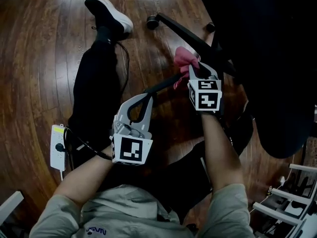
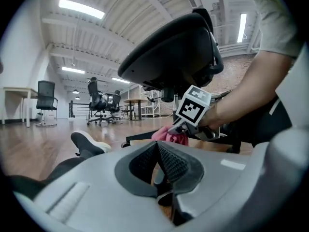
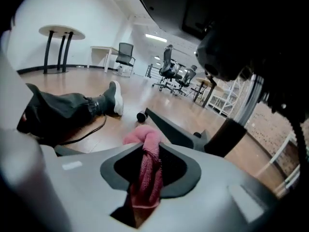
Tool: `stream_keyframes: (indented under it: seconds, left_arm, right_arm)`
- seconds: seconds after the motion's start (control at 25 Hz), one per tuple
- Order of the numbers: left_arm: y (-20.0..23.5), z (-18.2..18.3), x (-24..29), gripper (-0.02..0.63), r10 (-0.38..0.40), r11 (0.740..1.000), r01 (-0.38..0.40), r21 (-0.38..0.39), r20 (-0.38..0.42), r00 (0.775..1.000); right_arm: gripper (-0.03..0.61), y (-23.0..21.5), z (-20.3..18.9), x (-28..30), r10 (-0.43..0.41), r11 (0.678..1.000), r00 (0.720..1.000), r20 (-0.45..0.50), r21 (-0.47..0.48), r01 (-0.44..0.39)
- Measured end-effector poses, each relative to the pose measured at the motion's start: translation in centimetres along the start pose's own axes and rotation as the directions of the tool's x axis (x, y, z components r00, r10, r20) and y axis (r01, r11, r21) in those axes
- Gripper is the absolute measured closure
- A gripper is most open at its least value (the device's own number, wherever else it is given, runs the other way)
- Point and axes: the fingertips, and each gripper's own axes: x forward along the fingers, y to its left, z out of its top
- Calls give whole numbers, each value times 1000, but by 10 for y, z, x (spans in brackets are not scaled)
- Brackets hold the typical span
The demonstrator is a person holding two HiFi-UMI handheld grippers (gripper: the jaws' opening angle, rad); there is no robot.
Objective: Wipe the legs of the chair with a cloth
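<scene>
A black office chair (image 1: pixel 267 58) stands at the right, its seat overhanging the base. One leg (image 1: pixel 183 31) runs from a caster (image 1: pixel 152 21) to the hub. A second leg (image 1: pixel 166 83) reaches toward me. My right gripper (image 1: pixel 194 67) is shut on a pink cloth (image 1: pixel 184 58), which bunches out just above that second leg near the hub. In the right gripper view the cloth (image 3: pixel 147 163) hangs between the pads, with the caster leg (image 3: pixel 169 127) beyond it. My left gripper (image 1: pixel 147 95) is shut at the near leg's end. Nothing shows between its pads (image 2: pixel 166 161).
My outstretched leg and a white-soled shoe (image 1: pixel 109 16) lie on the wooden floor at the left. A white power strip (image 1: pixel 58 147) with a black cable lies by my left hip. A white rack (image 1: pixel 292 197) stands at the lower right. Other chairs (image 2: pixel 99 105) stand far off.
</scene>
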Motion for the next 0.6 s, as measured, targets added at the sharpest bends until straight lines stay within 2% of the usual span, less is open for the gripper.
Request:
stream_keyframes:
  seconds: [0.08, 0.16, 0.24, 0.4, 0.48, 0.52, 0.6]
  left_arm:
    - [5, -5, 2, 607, 32, 998, -32, -47, 0, 999]
    - [3, -13, 5, 607, 47, 996, -47, -78, -8, 999]
    - [-1, -18, 8, 607, 51, 995, -52, -85, -6, 999]
    - [-5, -27, 10, 607, 52, 997, -52, -50, -6, 999]
    - [-6, -25, 7, 607, 55, 997, -55, -57, 2, 999]
    - [-7, -23, 6, 607, 54, 997, -54, -61, 7, 998]
    - [-9, -23, 3, 607, 51, 997, -50, -61, 14, 999]
  right_arm:
    - [491, 17, -6, 5, 36, 999, 999, -8, 35, -36]
    - [489, 50, -7, 1, 109, 994, 994, 9, 27, -109]
    - [486, 90, -9, -8, 206, 978, 978, 15, -32, -206]
    - [480, 158, -17, -24, 372, 916, 928, 12, -163, -366]
    - [491, 162, -17, -27, 381, 913, 924, 34, -170, -371]
    - [492, 152, -14, -26, 353, 928, 934, 58, -149, -341]
    - [492, 107, -3, -23, 230, 973, 966, 117, -65, -224]
